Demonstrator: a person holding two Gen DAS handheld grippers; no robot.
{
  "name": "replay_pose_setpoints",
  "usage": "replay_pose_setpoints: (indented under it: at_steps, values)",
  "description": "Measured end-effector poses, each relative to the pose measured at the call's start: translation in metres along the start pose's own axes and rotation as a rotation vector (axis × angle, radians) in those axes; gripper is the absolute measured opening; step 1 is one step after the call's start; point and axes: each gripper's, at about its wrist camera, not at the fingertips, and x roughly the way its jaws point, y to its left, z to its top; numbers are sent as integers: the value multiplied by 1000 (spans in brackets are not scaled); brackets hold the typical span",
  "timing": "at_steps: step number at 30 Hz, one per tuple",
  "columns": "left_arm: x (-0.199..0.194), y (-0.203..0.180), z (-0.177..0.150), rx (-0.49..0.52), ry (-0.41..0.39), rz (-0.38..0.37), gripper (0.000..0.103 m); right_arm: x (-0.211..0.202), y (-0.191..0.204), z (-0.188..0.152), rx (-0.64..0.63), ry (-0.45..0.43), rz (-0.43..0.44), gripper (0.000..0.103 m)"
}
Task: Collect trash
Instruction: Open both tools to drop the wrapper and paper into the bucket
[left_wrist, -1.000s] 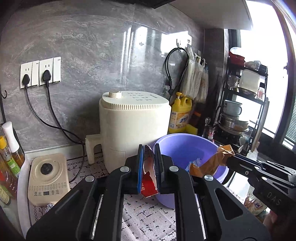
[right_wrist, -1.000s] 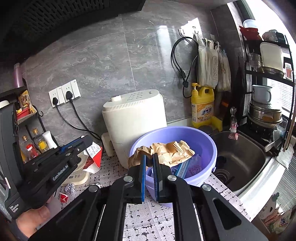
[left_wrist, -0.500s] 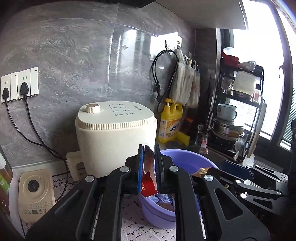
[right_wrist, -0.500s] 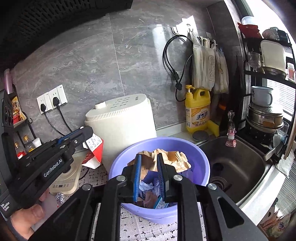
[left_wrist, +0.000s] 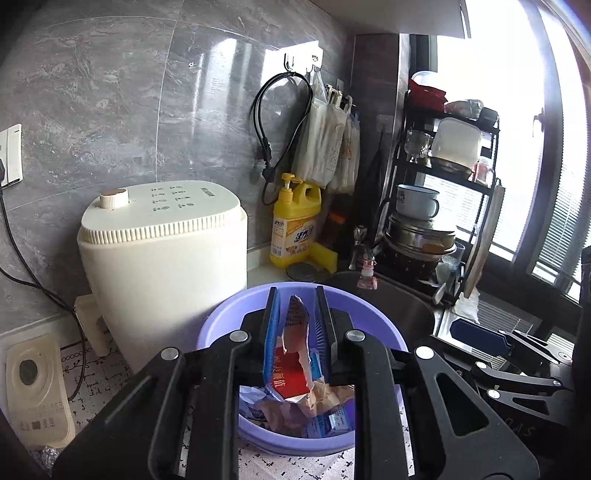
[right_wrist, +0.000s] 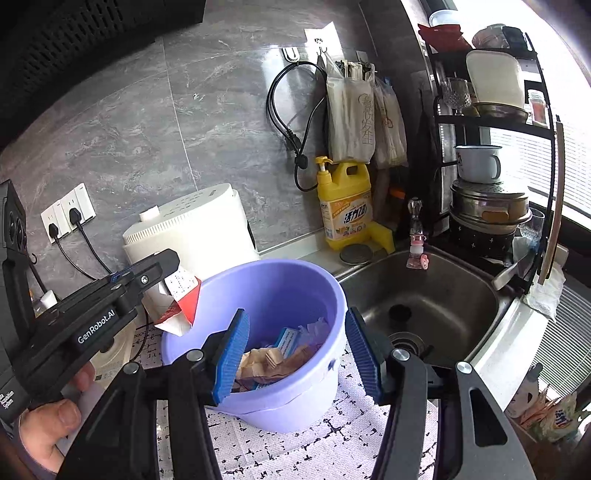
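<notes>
A purple plastic basin holds crumpled brown paper and blue-and-white wrappers. My left gripper hangs over the basin with a torn red-and-white carton between its jaws; the jaws stand slightly apart, so the grip looks loose. In the right wrist view the left gripper holds the carton at the basin's left rim. My right gripper is open and empty above the basin's near side.
A cream appliance stands behind the basin. A yellow detergent bottle and a steel sink are to the right, with a dish rack beyond. Wall sockets with cords and a small cream device are at left.
My right gripper opened and the brown paper dropped into the basin. My left gripper moved right over the basin with the carton, and its jaws have widened a little.
</notes>
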Motion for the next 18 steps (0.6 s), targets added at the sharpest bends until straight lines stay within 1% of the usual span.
replay_pose_setpoints:
  at_steps: [2,3,10,13,14,15,17,18]
  values:
    - [-1,0,-3,-17,-7,-9,47,-4,-6,-1,10,-4,-12,54]
    - [-2,0,-5,-19,-8,-4,50,-6,-7,-1,15,-4,-15,54]
    - [-20,13,-14,-51,-2,51,57,-16,-4,-11,12,7,1,54]
    - [-34,19,-21,-59,-4,84,65,-20,2,-17,5,17,16,54]
    - [-39,22,-23,-62,-5,96,71,-22,5,-20,2,20,24,54]
    - [-45,24,-25,-68,-9,102,78,-23,8,-22,0,22,32,56]
    - [-57,29,-29,-78,-17,118,84,-28,15,-27,-10,18,46,68]
    - [-62,31,-31,-80,-20,132,85,-30,18,-29,-15,15,56,69]
